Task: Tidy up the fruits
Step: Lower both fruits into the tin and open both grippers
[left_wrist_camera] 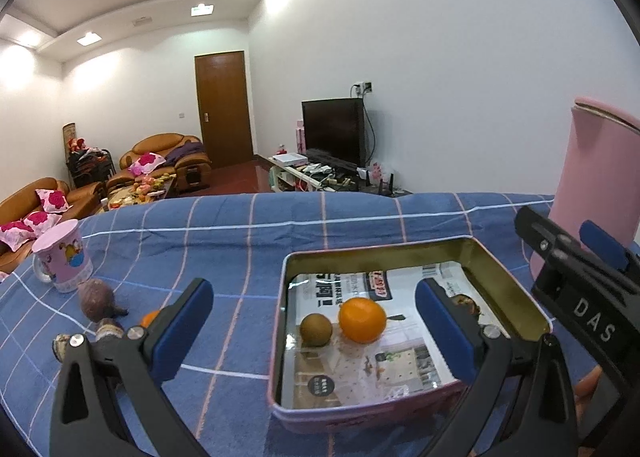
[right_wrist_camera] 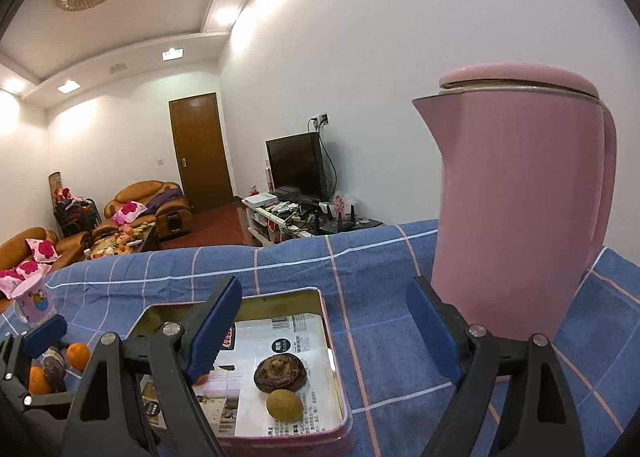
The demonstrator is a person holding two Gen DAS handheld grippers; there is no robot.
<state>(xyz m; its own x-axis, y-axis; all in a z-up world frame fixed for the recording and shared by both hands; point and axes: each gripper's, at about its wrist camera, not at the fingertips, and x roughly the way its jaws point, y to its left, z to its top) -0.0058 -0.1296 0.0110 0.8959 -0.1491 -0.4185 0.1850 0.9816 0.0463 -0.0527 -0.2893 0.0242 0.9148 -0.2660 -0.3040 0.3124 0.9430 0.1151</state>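
**Both grippers empty over the tin; fruit left on the cloth**

I have the left gripper (left_wrist_camera: 314, 331) spread wide with nothing between its fingers. Through the left wrist camera it straddles the near left corner of the tin (left_wrist_camera: 404, 251). An orange (left_wrist_camera: 362, 319) and a small brown fruit (left_wrist_camera: 316, 329) sit touching on the printed paper lining, roughly at the tin's centre. That spread suits a release or a fresh approach; I cannot tell which.

The right gripper (right_wrist_camera: 326, 331) is also released and empty. Its left finger hangs over the tin; its right finger is above the blue checked cloth (right_wrist_camera: 380, 257). From this side I see a dark ridged fruit (right_wrist_camera: 281, 371) at the tin's 5 o'clock area, with a brown fruit just in front, touching it.

Outside the tin, at 9 o'clock in the left view, a dark purple fruit (left_wrist_camera: 97, 299) lies on the cloth beside the pink mug (left_wrist_camera: 62, 259). Part of another orange (left_wrist_camera: 151, 317) shows behind my left finger.

The pink kettle (right_wrist_camera: 520, 217) stands at 2 o'clock, close to the right gripper. I judge it a collision risk on any rightward swing.

Judgement: sorting partly done. Loose fruit at 9 o'clock favours a left-hand pick next.
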